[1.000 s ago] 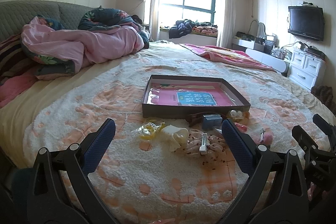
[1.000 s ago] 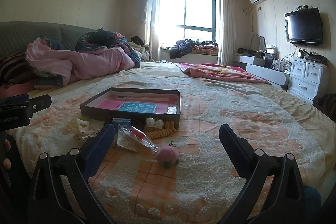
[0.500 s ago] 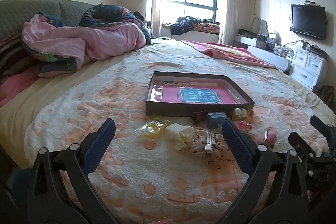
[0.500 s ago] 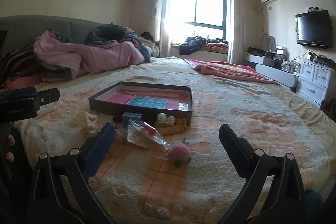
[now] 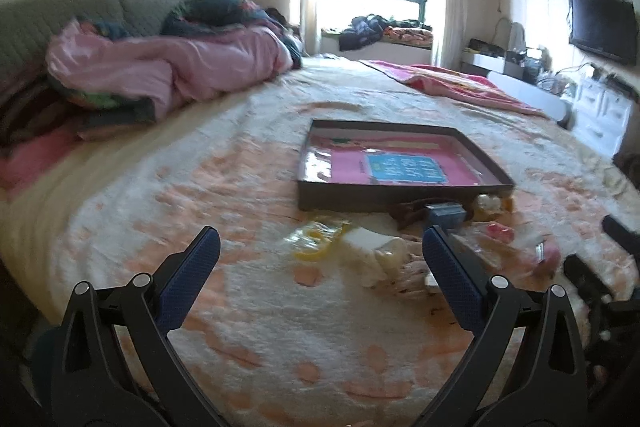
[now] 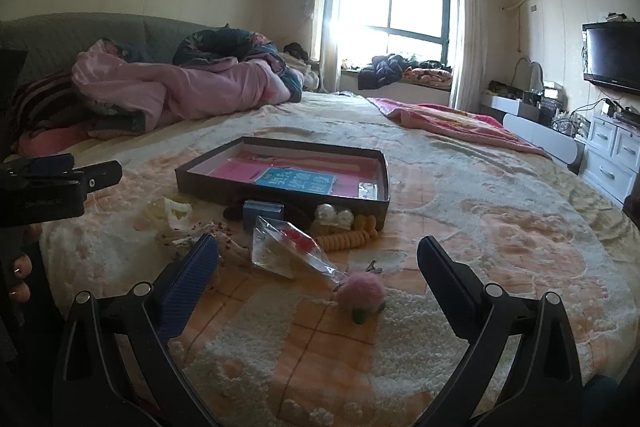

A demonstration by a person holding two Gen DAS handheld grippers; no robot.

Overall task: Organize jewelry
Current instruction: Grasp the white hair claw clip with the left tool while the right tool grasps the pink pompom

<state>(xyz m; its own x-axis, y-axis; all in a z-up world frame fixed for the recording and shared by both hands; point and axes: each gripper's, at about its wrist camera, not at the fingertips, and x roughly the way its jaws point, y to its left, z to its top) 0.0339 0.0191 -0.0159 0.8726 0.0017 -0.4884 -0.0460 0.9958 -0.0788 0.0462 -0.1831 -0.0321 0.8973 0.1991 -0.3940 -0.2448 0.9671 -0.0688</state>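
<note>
Moved closer: my left gripper [image 5: 320,247] and right gripper [image 6: 318,259], nearer the tray [image 6: 382,205].
Both spread wide, holding nothing; pink pompom [image 6: 362,293], clear packet [image 6: 286,251], possibly hair ties [image 6: 348,239] on blanket [image 6: 500,227].

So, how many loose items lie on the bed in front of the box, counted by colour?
Pink pompom clip: 1
Small blue box: 1
White pearl balls: 2
Orange coil hair tie: 1
Clear plastic bag: 1
Cream claw clip: 1
Total: 7

Both tools, left tool [image 5: 320,247] and right tool [image 6: 318,255], have moved nearer the tray [image 6: 384,187].
</note>
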